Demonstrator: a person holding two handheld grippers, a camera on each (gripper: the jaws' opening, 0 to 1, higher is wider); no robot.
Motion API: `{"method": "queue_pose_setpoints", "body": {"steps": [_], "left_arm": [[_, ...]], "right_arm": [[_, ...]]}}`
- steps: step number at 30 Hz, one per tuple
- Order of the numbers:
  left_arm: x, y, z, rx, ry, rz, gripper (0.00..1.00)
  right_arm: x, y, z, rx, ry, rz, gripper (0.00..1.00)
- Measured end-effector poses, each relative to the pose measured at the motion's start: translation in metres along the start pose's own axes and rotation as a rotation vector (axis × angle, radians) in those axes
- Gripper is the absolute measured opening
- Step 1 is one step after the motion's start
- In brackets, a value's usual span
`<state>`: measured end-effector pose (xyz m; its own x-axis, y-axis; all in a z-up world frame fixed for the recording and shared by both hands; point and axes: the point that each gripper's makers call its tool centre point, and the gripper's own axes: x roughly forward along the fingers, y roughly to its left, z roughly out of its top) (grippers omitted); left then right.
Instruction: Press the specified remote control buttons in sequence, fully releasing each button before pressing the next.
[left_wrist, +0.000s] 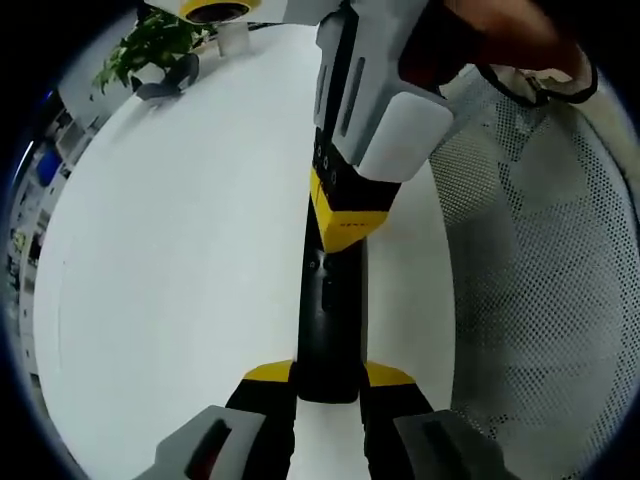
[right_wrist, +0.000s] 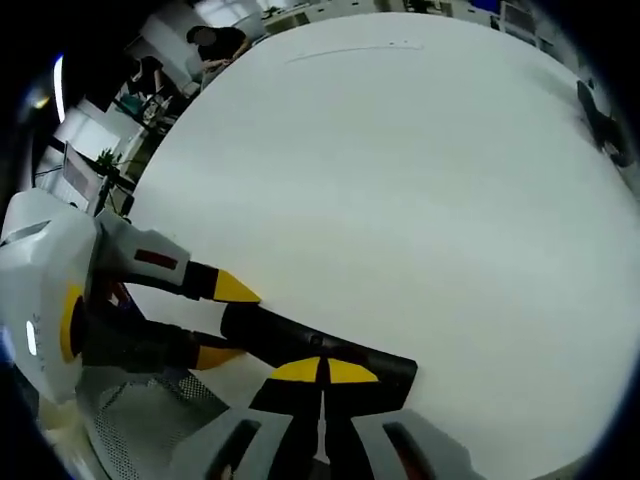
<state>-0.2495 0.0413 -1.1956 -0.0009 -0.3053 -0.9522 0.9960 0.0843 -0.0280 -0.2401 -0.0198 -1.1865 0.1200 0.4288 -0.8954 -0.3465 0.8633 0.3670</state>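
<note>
Looks like an office: broad white table (right_wrist: 420, 180), potted plant (left_wrist: 150, 50), mesh chair (left_wrist: 540, 260), desks with monitors (right_wrist: 85, 160) behind.

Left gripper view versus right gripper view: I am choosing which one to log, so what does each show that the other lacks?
Left gripper view alone: a potted plant at the table's far edge and a white mesh chair back.
Right gripper view alone: a person seated beyond the table and a dark object near its far edge.
Both: the white table, the black remote control clamped by the left gripper, and the right gripper, jaws together, at the remote.
</note>
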Motion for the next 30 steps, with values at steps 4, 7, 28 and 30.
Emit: {"method": "queue_pose_setpoints", "body": {"steps": [4, 7, 28, 30], "left_arm": [[0.0, 0.0, 0.0, 0.005, 0.008, -0.001, 0.22], [0.0, 0.0, 0.0, 0.0, 0.01, 0.006, 0.22], [0.0, -0.001, 0.0, 0.015, 0.005, 0.012, 0.22], [0.0, -0.001, 0.0, 0.016, 0.005, 0.01, 0.22]], "right_arm": [[0.0, -0.001, 0.001, 0.019, -0.018, 0.022, 0.0], [0.0, 0.0, 0.0, 0.02, -0.034, 0.027, 0.0], [-0.008, -0.012, -0.017, 0.011, 0.05, -0.005, 0.0], [-0.008, -0.013, -0.015, 0.007, 0.047, -0.004, 0.0]]}}
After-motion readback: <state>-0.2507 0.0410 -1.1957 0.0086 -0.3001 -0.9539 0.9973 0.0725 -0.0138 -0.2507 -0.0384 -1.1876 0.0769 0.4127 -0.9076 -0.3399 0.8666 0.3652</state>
